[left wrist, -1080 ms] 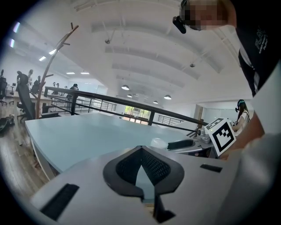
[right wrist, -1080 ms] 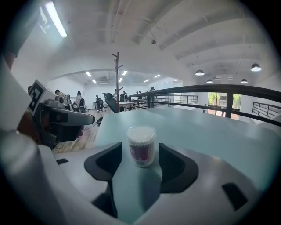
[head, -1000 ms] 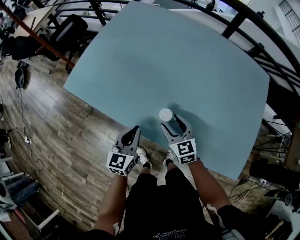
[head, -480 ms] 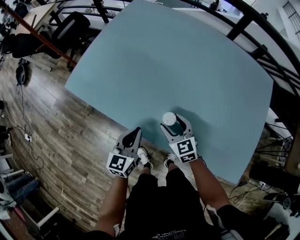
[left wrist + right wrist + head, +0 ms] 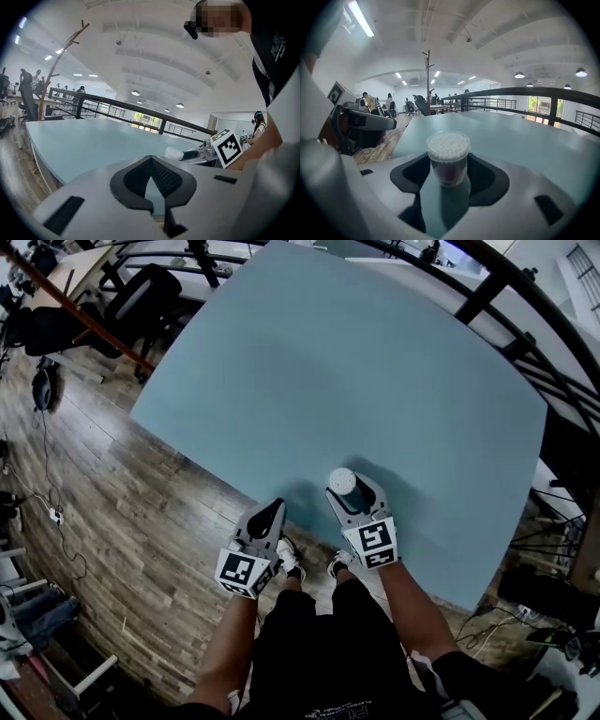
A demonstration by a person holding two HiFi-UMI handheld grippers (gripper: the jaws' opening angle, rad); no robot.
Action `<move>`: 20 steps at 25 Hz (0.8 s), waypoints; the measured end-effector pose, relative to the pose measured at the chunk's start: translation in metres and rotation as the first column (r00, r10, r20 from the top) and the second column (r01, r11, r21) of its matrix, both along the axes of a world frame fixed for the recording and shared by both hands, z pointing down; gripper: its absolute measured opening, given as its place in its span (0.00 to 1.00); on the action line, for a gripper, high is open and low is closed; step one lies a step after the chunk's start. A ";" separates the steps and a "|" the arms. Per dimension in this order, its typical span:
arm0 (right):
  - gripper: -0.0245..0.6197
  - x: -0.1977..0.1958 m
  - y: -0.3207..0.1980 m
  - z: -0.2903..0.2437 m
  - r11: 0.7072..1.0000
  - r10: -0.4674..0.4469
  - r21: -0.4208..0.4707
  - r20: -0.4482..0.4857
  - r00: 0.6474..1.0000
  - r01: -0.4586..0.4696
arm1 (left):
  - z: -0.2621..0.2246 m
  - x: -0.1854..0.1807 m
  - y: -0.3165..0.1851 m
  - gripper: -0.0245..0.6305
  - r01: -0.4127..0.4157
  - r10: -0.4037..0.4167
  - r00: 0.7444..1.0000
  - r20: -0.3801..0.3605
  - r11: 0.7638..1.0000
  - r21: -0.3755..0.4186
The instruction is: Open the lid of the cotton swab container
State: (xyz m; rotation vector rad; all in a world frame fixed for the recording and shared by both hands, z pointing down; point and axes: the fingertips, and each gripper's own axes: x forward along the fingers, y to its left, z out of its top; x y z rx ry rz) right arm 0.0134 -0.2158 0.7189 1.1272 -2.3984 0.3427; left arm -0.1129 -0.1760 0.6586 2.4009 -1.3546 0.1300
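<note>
A small clear cotton swab container (image 5: 341, 480) with a white round lid stands upright near the front edge of the pale blue table (image 5: 375, 362). My right gripper (image 5: 346, 487) is open around it, and its jaws have just been closing slightly with the container between them. In the right gripper view the container (image 5: 448, 157) stands between the dark pads (image 5: 490, 180), which are close to its sides. My left gripper (image 5: 269, 509) is shut and empty, hovering left of it over the table's edge. The left gripper view shows those shut jaws (image 5: 151, 165) and the container (image 5: 174, 153) far off.
The table's front edge (image 5: 234, 488) runs diagonally, with wooden floor (image 5: 112, 521) below it. Black office chairs (image 5: 141, 292) stand at the far left. A dark railing (image 5: 525, 334) passes beyond the table at the right. The person's shoes (image 5: 289, 557) show under the grippers.
The right gripper moved forward, so the container, earlier just ahead of its left fingertip, now stands between the jaws. The left gripper stayed where it was.
</note>
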 end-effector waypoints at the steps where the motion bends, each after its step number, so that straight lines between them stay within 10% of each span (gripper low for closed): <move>1: 0.44 0.001 0.000 0.000 1.000 0.000 0.003 0.004 1.000 0.000 | 0.000 0.001 0.000 0.05 -0.001 0.001 1.000 -0.002 1.000 0.001; 20: 0.43 0.004 -0.002 -0.131 0.983 0.028 0.175 0.129 0.991 -0.050 | -0.067 0.006 -0.004 0.05 -0.003 0.003 1.000 0.002 0.995 0.101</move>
